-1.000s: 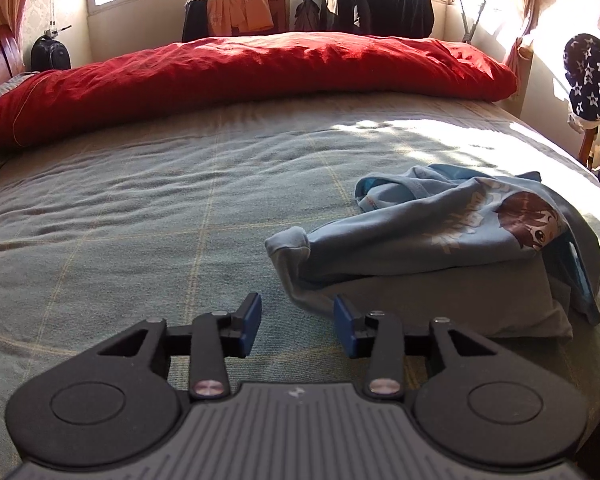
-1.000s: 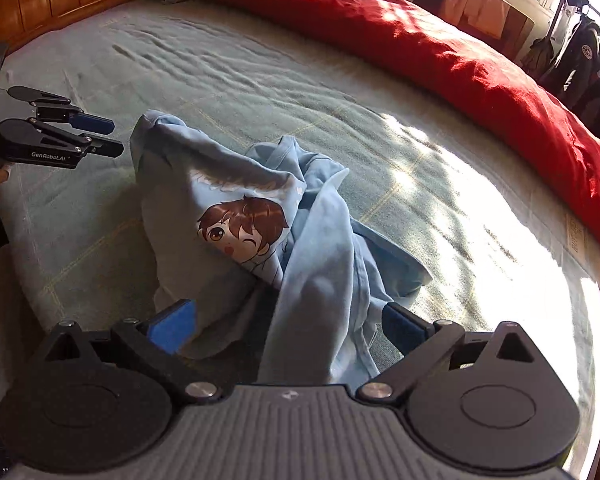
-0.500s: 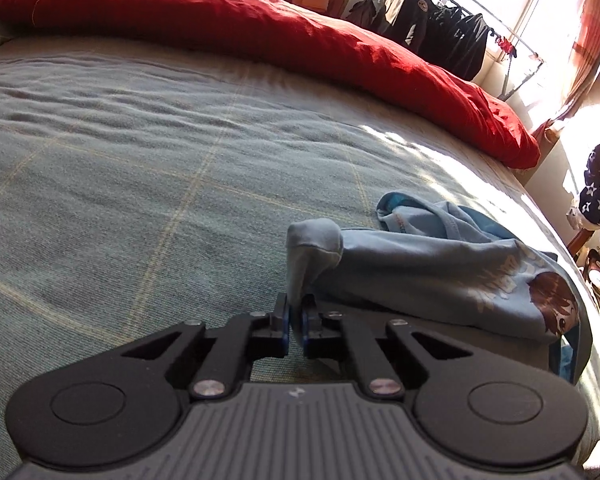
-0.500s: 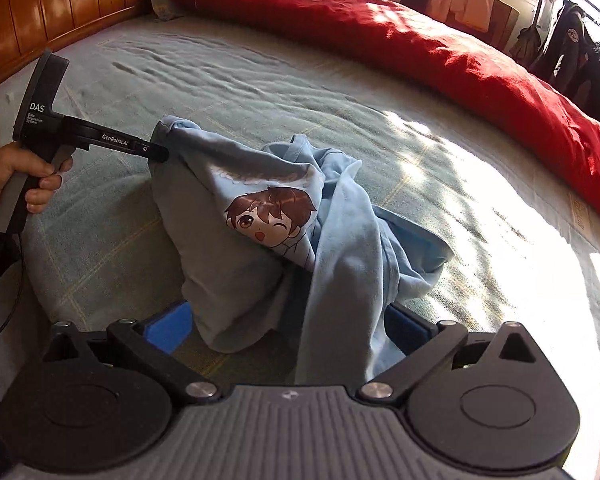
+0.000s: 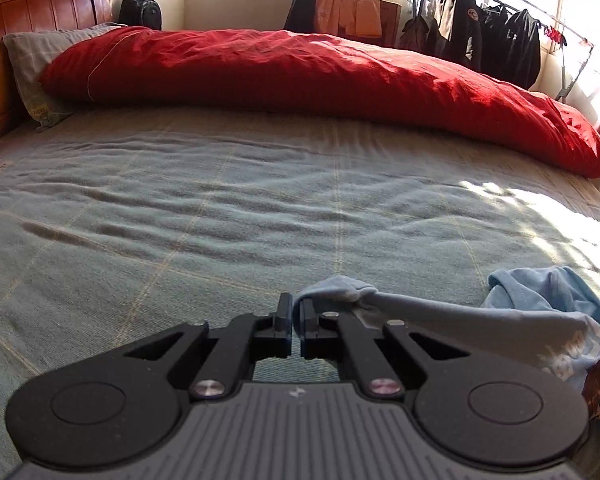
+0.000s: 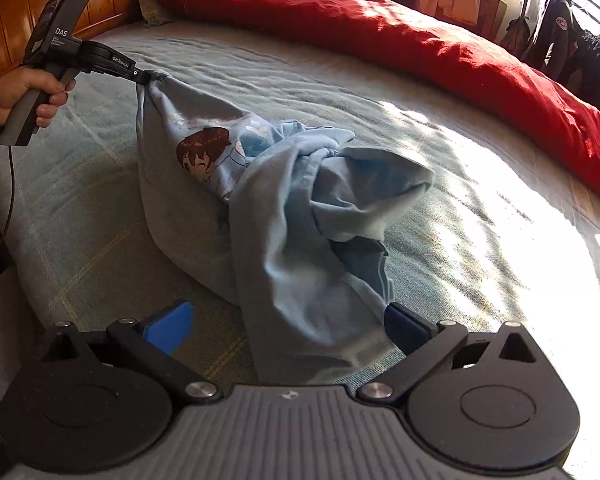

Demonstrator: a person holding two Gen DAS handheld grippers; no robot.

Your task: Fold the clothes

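Folding has barely begun, I'd say: the blue shirt is a crumpled heap on the bed, no fold made yet. Nearest me, my right gripper stands open, with a hanging fold of the shirt between its pads, ungripped. Farther left, my left gripper is clamped on a shirt corner, pulling it taut.

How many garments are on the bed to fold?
1: a light blue shirt bunched near the bed's front edge, one corner pinched in the left gripper. Others may lie outside both views.
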